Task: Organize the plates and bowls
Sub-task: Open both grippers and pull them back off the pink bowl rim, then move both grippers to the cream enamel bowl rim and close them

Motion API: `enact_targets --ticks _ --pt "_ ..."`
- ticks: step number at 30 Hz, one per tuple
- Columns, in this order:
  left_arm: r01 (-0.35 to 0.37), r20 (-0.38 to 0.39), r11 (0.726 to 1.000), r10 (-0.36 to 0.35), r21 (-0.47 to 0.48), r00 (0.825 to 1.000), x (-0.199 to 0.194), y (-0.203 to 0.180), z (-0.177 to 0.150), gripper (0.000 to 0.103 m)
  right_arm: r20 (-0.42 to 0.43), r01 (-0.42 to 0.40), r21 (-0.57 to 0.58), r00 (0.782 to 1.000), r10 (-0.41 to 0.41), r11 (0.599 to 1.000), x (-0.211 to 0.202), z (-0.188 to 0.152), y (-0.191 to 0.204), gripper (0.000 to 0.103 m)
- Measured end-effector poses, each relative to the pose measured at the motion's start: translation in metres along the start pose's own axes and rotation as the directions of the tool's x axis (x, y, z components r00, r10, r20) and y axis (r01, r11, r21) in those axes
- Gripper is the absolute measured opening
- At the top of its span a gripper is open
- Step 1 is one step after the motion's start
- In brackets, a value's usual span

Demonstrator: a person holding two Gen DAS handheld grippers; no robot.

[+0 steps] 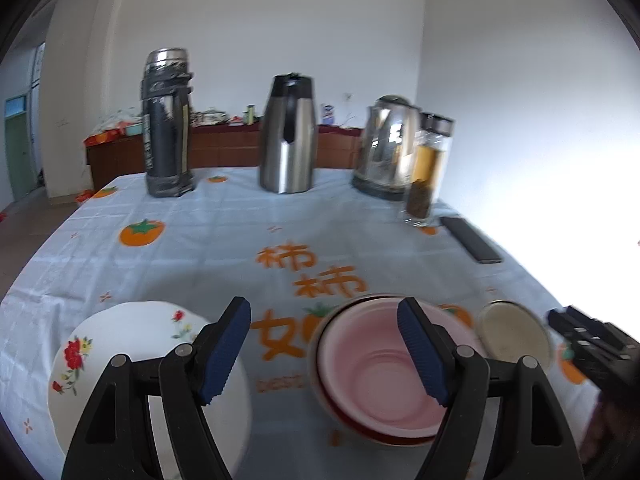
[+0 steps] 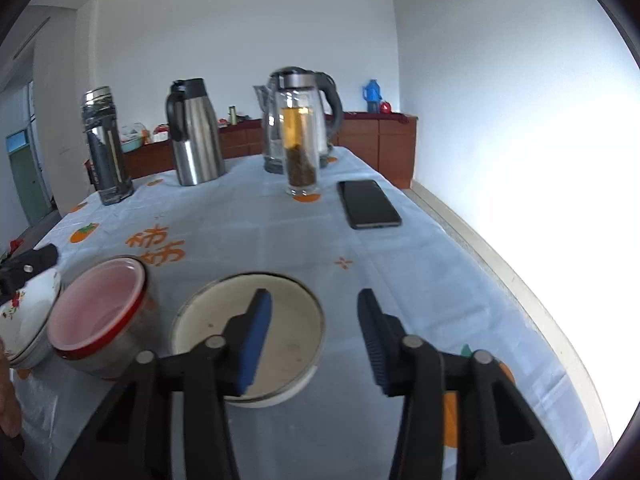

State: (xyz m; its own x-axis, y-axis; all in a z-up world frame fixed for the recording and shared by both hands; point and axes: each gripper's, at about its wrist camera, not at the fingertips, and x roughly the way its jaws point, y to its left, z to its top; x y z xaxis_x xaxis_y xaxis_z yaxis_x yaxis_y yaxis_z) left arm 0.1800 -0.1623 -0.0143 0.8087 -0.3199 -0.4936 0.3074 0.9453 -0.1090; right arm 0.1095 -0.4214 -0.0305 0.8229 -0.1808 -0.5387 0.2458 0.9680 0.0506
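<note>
My left gripper (image 1: 323, 354) is open and empty, above the table between a white flowered bowl (image 1: 132, 344) on its left and a pink bowl with a red rim (image 1: 372, 368) on its right. A small cream dish (image 1: 514, 334) lies right of the pink bowl. My right gripper (image 2: 314, 340) is open and empty, its left finger over the cream dish (image 2: 280, 320). The pink bowl (image 2: 96, 312) and the flowered bowl (image 2: 28, 320) sit to its left. The left gripper's tip shows at the far left edge (image 2: 28, 264).
At the back stand a dark thermos (image 1: 166, 124), a steel carafe (image 1: 290, 134), an electric kettle (image 1: 386, 148) and a glass tea bottle (image 2: 300, 140). A black phone (image 2: 368, 204) lies at the right. The table's right edge (image 2: 500, 264) is near a bright wall.
</note>
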Motion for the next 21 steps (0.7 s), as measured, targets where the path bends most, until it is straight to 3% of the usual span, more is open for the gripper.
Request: enact_targets --ticks 5,14,16,21 --pt "0.036 -0.008 0.998 -0.035 0.06 0.999 -0.007 -0.037 0.002 0.078 -0.034 -0.021 0.035 0.999 0.023 0.999 0.011 -0.003 -0.016 0.021" --pt "0.103 -0.058 0.983 -0.095 0.152 0.994 -0.001 -0.096 -0.015 0.078 -0.095 -0.1 0.041 0.99 0.104 0.994 0.023 -0.005 -0.018 0.02" --pt "0.11 -0.068 0.98 -0.1 0.165 0.993 0.001 -0.103 -0.019 0.078 -0.104 -0.113 0.04 0.988 0.117 0.993 0.024 -0.005 -0.017 0.009" --pt "0.106 -0.068 0.973 -0.094 0.206 0.993 0.002 -0.117 -0.025 0.077 -0.093 -0.132 0.054 0.986 0.137 0.99 0.022 -0.006 -0.021 0.005"
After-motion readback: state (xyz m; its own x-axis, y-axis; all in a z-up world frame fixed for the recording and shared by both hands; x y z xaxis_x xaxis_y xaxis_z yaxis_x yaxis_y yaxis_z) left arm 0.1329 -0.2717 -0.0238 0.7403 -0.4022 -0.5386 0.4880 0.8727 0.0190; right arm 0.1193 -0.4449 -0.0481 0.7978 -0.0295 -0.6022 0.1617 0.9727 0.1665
